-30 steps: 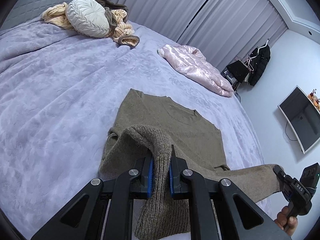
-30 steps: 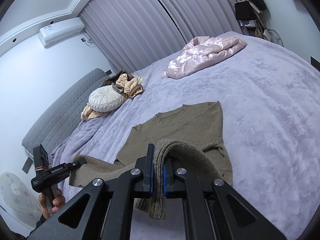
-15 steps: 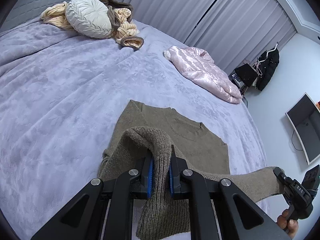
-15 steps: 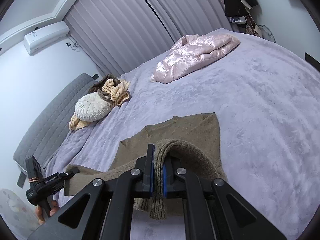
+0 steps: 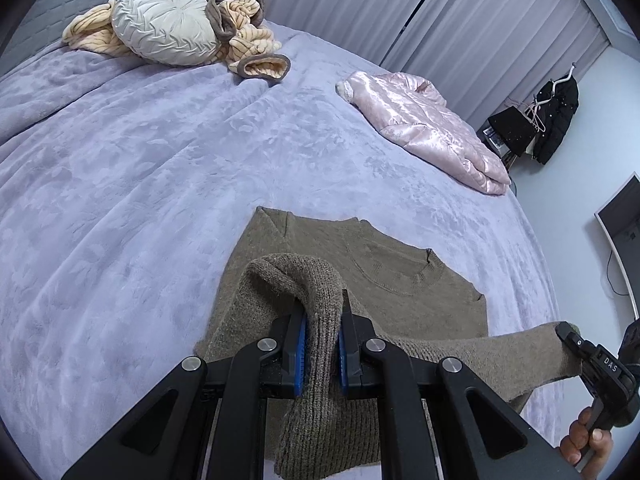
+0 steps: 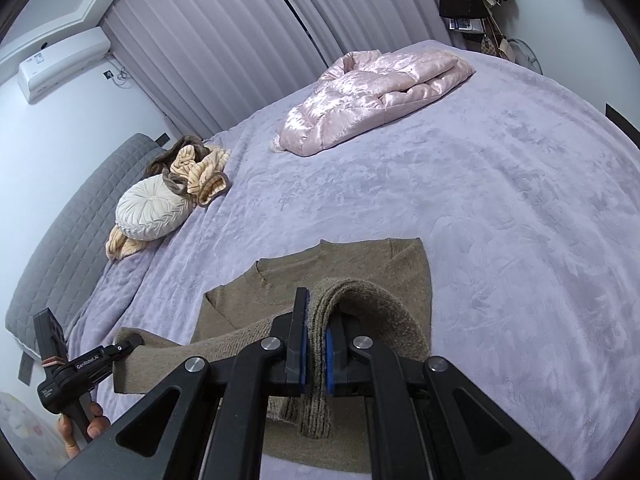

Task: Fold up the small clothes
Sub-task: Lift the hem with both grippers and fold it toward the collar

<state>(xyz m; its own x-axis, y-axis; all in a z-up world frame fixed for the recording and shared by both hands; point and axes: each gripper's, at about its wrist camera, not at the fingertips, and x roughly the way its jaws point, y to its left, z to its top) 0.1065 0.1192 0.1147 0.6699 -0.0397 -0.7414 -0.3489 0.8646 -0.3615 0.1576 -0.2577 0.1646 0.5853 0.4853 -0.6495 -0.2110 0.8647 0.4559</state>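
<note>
- Left wrist view: the left gripper (image 5: pixel 322 340) is clamped on a bunch of ribbed hem of the brown knit sweater (image 5: pixel 360 264), with knit arching over the fingertips and hanging below them. The sweater's shoulders and neckline lie flat near the near edge of the bed (image 5: pixel 140 160), front up. Low at the right, the right gripper (image 5: pixel 568 334) pinches the other hem corner, so the hem stretches between the two as a lifted band.
- Handling, as I judge it: soft, thick, light knit that sags and stretches. It is not slippery, and the grip on the ribbed hem corners looks like the sound place to hold, keeping the band taut.
- Against the frame a second ago, the collar sits lower and closer in this view, and the pink jacket (image 5: pixel 424 128) and round cushion (image 5: pixel 164 24) loom larger; the hem has been carried toward the neckline.
- Right wrist view: the right gripper (image 6: pixel 316 354) is closed on folded hem ribbing. The left gripper (image 6: pixel 130 344) at lower left grips the far corner, a hand (image 6: pixel 80 428) below it.
- Since earlier, the sweater's flat part shows shorter ahead of the jaws, and both grips are unchanged.
</note>
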